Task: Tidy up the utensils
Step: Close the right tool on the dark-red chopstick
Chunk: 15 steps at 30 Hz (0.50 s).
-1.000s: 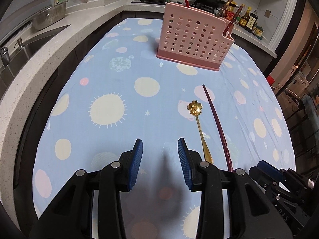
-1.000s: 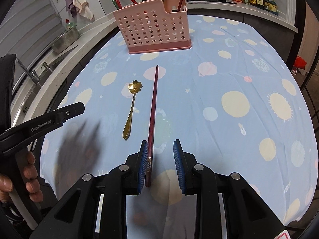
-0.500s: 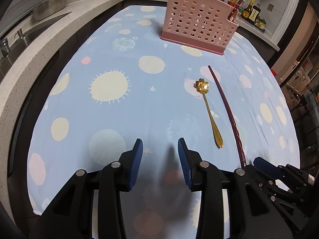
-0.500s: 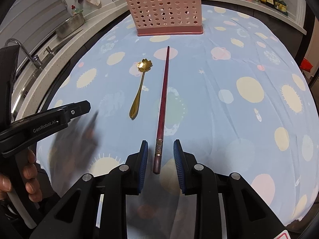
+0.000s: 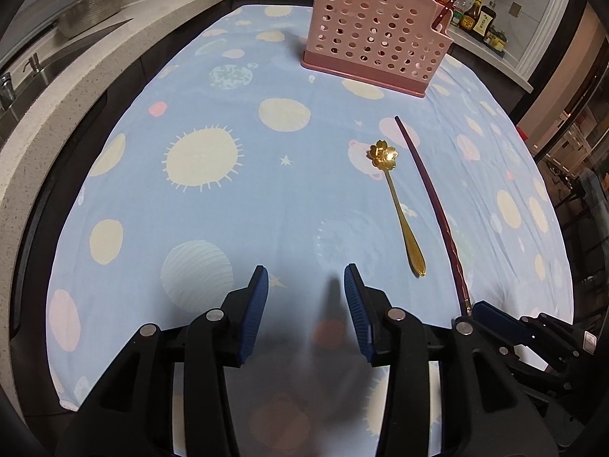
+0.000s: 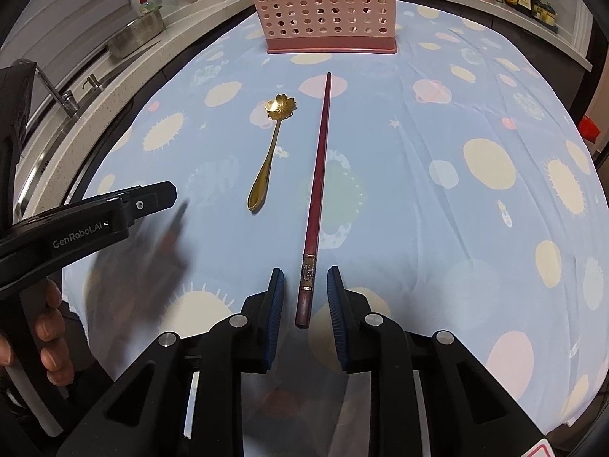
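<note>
A dark red chopstick (image 6: 318, 179) lies on the blue spotted tablecloth (image 6: 437, 209), pointing toward the pink perforated utensil holder (image 6: 327, 11). A gold flower-bowl spoon (image 6: 272, 152) lies just left of it. My right gripper (image 6: 304, 297) is open, and the chopstick's near end lies between the two fingers without contact. My left gripper (image 5: 306, 293) is open and empty above the cloth. From the left wrist, the spoon (image 5: 397, 205), chopstick (image 5: 434, 205) and holder (image 5: 375, 34) all lie to the right. Several chopsticks stand in the holder.
A stone counter with a sink and faucet (image 6: 57, 91) runs along the left. A metal basin (image 5: 91, 11) sits on it. Sauce bottles (image 5: 479, 19) and a stove with pans are at the back. The left gripper's body (image 6: 87, 221) shows at the right wrist view's left.
Both grippers have pulled back toward the near table edge. The chopstick's near end now sits further forward between the right gripper's fingers. Neither utensil has moved.
</note>
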{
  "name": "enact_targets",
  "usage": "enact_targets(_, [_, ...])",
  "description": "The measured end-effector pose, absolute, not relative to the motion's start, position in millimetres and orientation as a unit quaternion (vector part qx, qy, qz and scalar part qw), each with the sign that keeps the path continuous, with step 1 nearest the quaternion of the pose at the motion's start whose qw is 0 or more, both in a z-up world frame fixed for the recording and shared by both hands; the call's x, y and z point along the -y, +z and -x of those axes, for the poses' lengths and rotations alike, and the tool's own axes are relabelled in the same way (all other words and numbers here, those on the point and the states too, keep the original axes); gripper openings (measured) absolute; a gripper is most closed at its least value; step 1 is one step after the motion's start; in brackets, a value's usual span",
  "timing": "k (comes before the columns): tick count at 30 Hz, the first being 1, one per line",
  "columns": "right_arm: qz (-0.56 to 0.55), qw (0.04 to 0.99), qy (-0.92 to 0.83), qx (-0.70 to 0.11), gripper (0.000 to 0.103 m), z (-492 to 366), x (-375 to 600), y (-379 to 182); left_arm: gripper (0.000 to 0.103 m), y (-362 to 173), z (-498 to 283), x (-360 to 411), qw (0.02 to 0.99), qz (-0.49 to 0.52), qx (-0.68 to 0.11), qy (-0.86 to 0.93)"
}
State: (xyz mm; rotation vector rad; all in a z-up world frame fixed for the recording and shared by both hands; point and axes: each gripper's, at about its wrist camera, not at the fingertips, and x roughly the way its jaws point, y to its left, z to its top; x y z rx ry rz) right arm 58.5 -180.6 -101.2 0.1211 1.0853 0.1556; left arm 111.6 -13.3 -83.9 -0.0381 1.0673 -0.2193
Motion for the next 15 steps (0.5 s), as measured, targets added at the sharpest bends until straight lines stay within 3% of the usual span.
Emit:
enact_targets(5, [-0.049, 0.854, 0.061, -0.514, 0.007, -60, 184, -103, 0.041, -84, -112, 17, 0.854, 0.015, -0.508, -0.107])
enact_targets(15, [-0.077, 0.861, 0.023, -0.503, 0.007, -57, 209, -100, 0.055, -80, -109, 35, 0.856, 0.001, -0.5, -0.13])
